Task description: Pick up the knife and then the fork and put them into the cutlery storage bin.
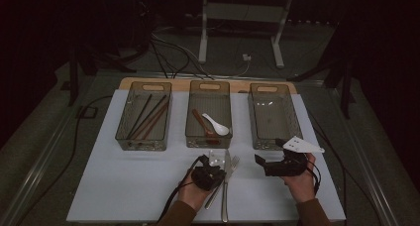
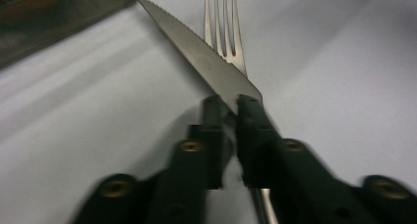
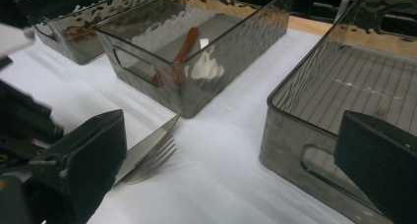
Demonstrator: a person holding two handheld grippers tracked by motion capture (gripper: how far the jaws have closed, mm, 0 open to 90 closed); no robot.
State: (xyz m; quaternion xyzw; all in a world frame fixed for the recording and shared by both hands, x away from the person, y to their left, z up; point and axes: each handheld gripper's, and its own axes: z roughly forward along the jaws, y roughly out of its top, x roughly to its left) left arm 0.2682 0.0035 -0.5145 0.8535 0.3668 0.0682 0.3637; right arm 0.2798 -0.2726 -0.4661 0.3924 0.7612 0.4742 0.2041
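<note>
A serrated table knife (image 2: 196,49) and a fork (image 2: 223,32) lie crossed on the white table top, just in front of the middle tray. My left gripper (image 2: 230,106) is low over them. Its jaws stand close together with the knife blade between the tips, so it looks shut on the knife. From above, this gripper (image 1: 217,167) covers the upper part of the knife (image 1: 212,198), and the fork (image 1: 226,201) runs alongside. My right gripper (image 1: 261,165) hovers to the right with its jaws wide open and nothing between them. Its own view looks over the blade (image 3: 147,150) and the tines (image 3: 158,161).
Three smoky clear trays stand in a row at the back. The left tray (image 1: 121,132) holds several chopsticks. A white spoon (image 1: 218,125) and a brown spoon (image 1: 200,121) lie in the middle tray (image 1: 190,137). The right tray (image 1: 257,137) has nothing in it. Cables trail on the floor beyond.
</note>
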